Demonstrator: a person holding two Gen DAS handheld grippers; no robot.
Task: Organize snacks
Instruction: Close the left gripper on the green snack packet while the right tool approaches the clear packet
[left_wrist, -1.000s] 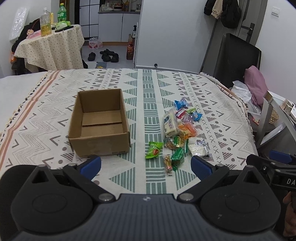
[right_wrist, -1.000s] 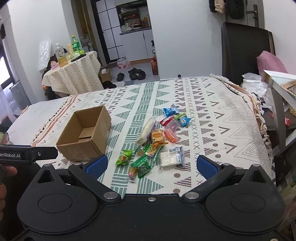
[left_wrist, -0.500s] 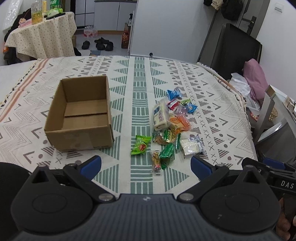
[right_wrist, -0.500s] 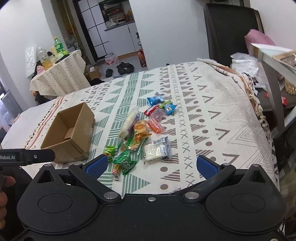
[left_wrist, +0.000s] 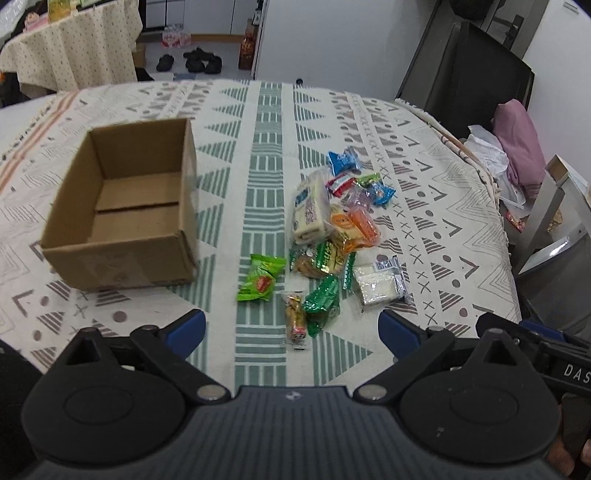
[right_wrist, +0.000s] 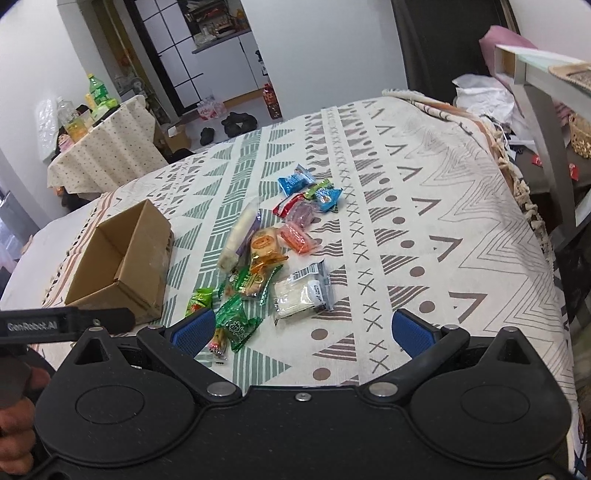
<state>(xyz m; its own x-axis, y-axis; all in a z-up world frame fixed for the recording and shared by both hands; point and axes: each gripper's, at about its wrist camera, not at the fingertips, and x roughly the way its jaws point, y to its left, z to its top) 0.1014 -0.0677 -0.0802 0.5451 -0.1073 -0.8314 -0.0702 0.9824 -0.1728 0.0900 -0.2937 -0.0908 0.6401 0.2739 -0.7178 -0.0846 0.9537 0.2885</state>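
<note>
An empty brown cardboard box (left_wrist: 122, 210) (right_wrist: 122, 258) stands open-topped on the patterned cloth. To its right lies a loose pile of wrapped snacks (left_wrist: 332, 229) (right_wrist: 273, 251), with a light green packet (left_wrist: 260, 278), a dark green packet (left_wrist: 323, 304) and a white packet (left_wrist: 380, 286) (right_wrist: 303, 291) nearest me. My left gripper (left_wrist: 291, 330) is open above the near edge of the pile, holding nothing. My right gripper (right_wrist: 303, 328) is also open, just short of the white packet, with its left fingertip (right_wrist: 195, 326) over the dark green packet (right_wrist: 236, 321).
The snacks and box rest on a table covered by a cream, green and grey patterned cloth (left_wrist: 266, 122). A black chair (left_wrist: 461, 74) and pink fabric (left_wrist: 517, 140) stand beyond the right edge. A small cloth-covered table with bottles (right_wrist: 107, 147) stands at the back left.
Both grippers have moved forward and lower toward the snack pile, which now looms larger. Both stay open, and nothing on the table has shifted.
</note>
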